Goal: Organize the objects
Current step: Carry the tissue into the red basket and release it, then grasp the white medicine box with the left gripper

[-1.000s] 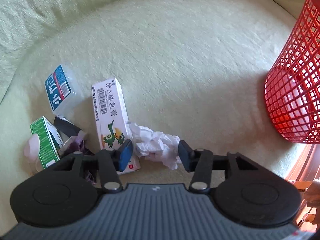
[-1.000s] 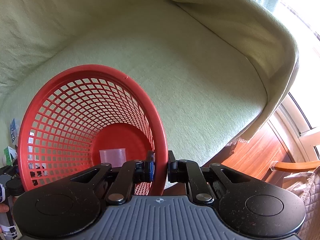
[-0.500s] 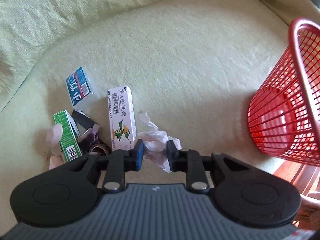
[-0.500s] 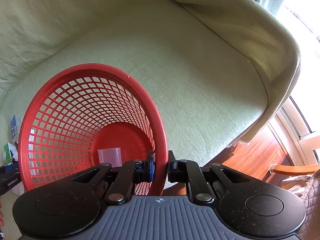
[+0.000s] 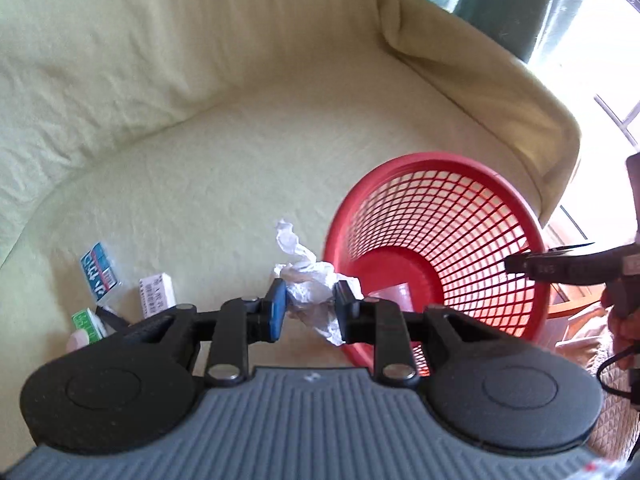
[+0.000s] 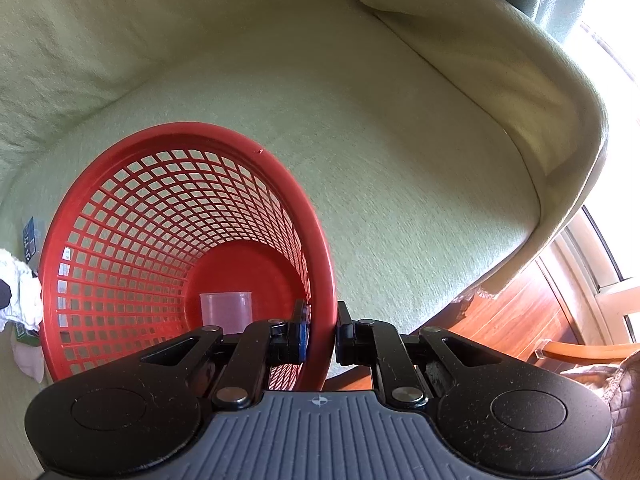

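Observation:
My left gripper (image 5: 309,310) is shut on a crumpled white paper wad (image 5: 308,280) and holds it in the air just left of the rim of the red mesh basket (image 5: 436,248). My right gripper (image 6: 320,334) is shut on the near rim of that red basket (image 6: 120,240), which is tilted with its mouth toward me. A clear plastic cup (image 6: 226,310) lies on the basket's bottom. The paper wad also shows at the left edge of the right wrist view (image 6: 20,292).
A blue packet (image 5: 98,274), a white box (image 5: 156,300) and a green box (image 5: 86,320) lie on the pale green sofa seat (image 5: 200,184) at the left. The sofa arm (image 6: 520,80) rises on the right, with wooden floor (image 6: 508,328) beyond.
My left gripper closed on the paper wad, lifted it off the seat and carried it right, up to the basket. The right gripper stayed clamped on the rim.

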Tool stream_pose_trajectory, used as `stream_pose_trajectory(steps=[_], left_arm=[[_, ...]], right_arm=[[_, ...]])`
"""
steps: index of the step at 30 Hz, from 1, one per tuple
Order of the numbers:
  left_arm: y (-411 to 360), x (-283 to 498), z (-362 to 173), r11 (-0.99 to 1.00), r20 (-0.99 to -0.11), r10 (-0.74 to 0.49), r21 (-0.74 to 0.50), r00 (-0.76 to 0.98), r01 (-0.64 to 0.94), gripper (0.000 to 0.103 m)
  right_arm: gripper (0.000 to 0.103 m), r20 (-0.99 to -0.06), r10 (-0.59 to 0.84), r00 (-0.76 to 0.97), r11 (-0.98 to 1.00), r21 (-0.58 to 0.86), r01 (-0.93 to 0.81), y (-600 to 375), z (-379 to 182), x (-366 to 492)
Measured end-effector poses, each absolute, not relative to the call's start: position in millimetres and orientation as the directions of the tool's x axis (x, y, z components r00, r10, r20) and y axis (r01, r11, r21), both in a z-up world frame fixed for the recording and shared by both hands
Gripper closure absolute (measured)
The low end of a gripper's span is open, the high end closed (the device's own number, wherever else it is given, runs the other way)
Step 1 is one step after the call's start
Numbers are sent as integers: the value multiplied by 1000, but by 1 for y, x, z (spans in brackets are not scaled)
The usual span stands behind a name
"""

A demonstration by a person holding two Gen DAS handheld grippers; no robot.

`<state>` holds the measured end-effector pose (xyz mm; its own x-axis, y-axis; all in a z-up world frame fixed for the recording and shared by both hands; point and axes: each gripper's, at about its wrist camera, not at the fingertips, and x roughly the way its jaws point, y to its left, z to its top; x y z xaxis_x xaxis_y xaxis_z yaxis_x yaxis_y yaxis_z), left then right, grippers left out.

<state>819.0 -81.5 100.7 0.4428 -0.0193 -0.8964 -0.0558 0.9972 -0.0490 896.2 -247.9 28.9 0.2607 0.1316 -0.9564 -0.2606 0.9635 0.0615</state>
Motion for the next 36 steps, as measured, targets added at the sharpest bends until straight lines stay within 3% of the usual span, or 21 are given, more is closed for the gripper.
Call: stream_pose_trajectory(steps=[3,10,17,21,24,36], left_arm=[[-99,829,107,997,-885,-69,-81,461,-6,76],[-113,829,114,995,-868,-94,-88,488,35,47],[-88,817,116,997,-879,-49,-68,474,-24,46],[-64,804,117,996,-886,0,-43,464,-83,36],[-42,794,114,991,-896,50,-11,442,-133,36],[18,747,100,959,-909,156,46,385,-280,18]], right_arm=[[94,-955,140,262,960,66,-271,-247,31,895],[94,-954,151,260,959,78,-272,-249,31,894],[94,-955,150,256,957,75,-282,-247,33,891],[94,-957,145,252,954,68,-292,-248,32,891],[94,-958,140,250,954,63,-293,-249,31,890],[94,-960,124,251,957,48,-288,-247,31,890]])
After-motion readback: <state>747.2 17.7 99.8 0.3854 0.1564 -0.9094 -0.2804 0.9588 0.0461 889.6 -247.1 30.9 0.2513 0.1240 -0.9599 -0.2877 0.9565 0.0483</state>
